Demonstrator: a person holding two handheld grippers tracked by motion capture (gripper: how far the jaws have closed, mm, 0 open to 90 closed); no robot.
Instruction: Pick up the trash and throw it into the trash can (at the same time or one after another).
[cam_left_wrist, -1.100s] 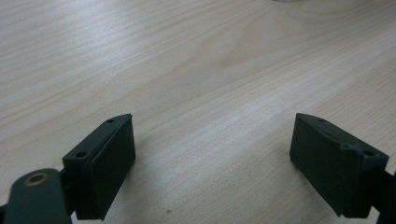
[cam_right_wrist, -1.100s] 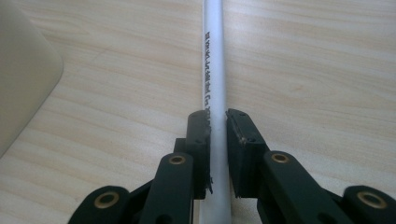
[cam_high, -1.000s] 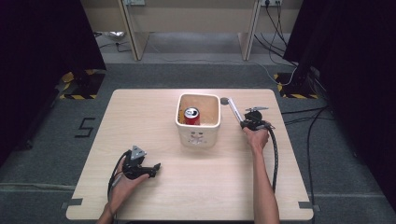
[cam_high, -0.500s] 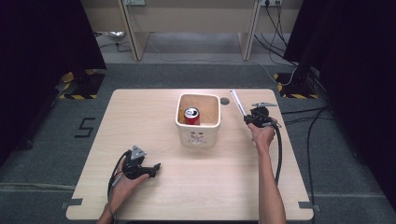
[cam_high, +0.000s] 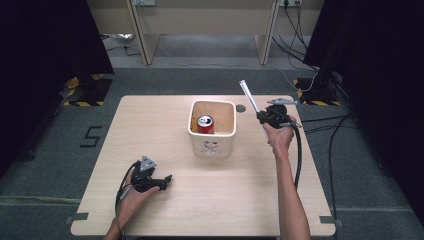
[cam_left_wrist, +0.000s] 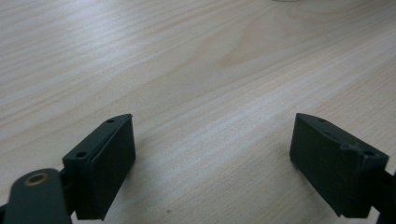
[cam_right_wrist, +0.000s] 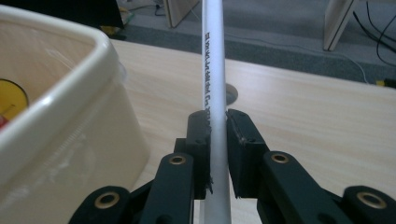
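Bench: a pale wooden bench (cam_high: 210, 200) on a grey floor, with a small round hole (cam_high: 241, 108) in its top near the far edge.
Bin: a cream square bin (cam_high: 212, 145) stands around the middle of the bench, towards the far side, open at the top.
Can: a red drink can (cam_high: 204, 124) stands upright inside the bin, towards its left wall.
Right tool: the right tool (cam_high: 263, 116) is held up above the bench just to the right of the bin, with the person's right hand (cam_high: 279, 137) behind it. In the right gripper view its jaws are closed tight on a white tube.
White tube: the white tube (cam_high: 248, 96) is thin and straight, with a line of small dark print along it (cam_right_wrist: 208, 70). It is gripped near its lower end and slants up and away from the tool, towards the far left, so its free end sits beyond the bin's far right corner. It runs beside the bin's rim (cam_right_wrist: 70, 88) without touching it.
Left tool: the left tool (cam_high: 163, 181) rests low at the near left of the bench, well apart from the bin, in the person's left hand (cam_high: 134, 192). Its jaws stand wide apart with bare wood between them (cam_left_wrist: 210, 140).
Cable: a black cable (cam_high: 298, 155) trails from the right tool along the forearm.
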